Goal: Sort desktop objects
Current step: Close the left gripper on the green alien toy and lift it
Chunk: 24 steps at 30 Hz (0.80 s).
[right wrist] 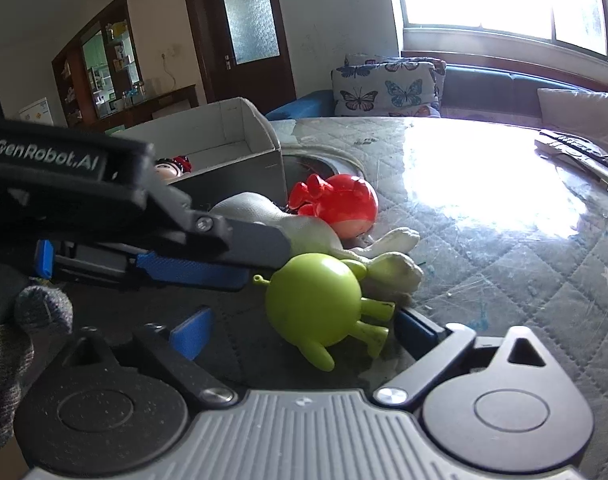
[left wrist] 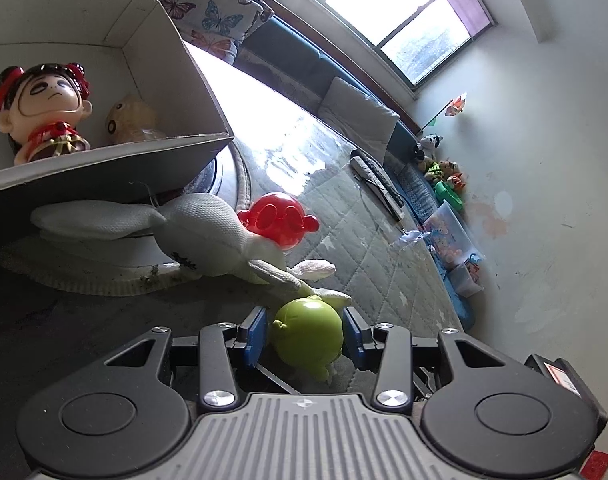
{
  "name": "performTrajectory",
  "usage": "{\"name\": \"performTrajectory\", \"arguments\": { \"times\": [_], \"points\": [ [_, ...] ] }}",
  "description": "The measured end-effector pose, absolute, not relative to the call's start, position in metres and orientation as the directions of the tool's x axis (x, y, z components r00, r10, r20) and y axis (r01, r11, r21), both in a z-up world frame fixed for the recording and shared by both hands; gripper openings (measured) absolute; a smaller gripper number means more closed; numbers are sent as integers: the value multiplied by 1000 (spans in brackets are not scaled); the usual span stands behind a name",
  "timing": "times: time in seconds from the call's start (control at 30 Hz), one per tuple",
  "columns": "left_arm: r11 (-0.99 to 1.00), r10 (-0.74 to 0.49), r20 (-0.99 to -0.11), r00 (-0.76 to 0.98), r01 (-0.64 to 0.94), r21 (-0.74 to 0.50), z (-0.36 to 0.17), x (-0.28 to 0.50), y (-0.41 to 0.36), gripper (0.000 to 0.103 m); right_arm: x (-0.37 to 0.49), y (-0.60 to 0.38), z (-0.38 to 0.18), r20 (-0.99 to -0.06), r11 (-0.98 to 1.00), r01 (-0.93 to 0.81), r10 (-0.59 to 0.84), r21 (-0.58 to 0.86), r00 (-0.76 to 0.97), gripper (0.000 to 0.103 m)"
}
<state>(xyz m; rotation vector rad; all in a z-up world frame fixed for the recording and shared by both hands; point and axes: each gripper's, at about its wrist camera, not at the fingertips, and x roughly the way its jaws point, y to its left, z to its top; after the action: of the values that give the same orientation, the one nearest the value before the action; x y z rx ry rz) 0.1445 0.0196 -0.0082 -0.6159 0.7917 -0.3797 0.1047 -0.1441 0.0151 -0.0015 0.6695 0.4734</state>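
A green round toy figure [left wrist: 309, 330] lies on the table between the blue pads of my left gripper [left wrist: 305, 334], which is open around it with small gaps on both sides. In the right wrist view the green toy [right wrist: 314, 300] lies just ahead of my open, empty right gripper [right wrist: 304, 330], and the left gripper's fingers [right wrist: 192, 270] reach in from the left. A white plush toy [left wrist: 208, 232] and a red figure [left wrist: 276, 216] lie just beyond. A white cardboard box [left wrist: 116, 68] holds a doll with red hair ornaments [left wrist: 44, 108] and a tan toy [left wrist: 130, 118].
The table has a quilted grey cover under glass [right wrist: 484, 208]. Remote controls [left wrist: 378, 184] lie at the far edge. A sofa with butterfly cushions [right wrist: 388, 88] and a window stand behind. Small toys [left wrist: 444, 176] line the wall.
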Motion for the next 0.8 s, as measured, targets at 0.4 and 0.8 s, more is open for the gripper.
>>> {"name": "performTrajectory", "arguments": {
  "times": [0.4, 0.8],
  "points": [
    [768, -536, -547, 644, 101, -633, -14, 148, 15, 40, 103, -142, 18, -589, 905, -400, 404, 145, 700, 74],
    [780, -514, -525, 678, 114, -616, -3, 127, 28, 39, 92, -134, 28, -569, 891, -428, 432, 151, 700, 67]
  ]
}}
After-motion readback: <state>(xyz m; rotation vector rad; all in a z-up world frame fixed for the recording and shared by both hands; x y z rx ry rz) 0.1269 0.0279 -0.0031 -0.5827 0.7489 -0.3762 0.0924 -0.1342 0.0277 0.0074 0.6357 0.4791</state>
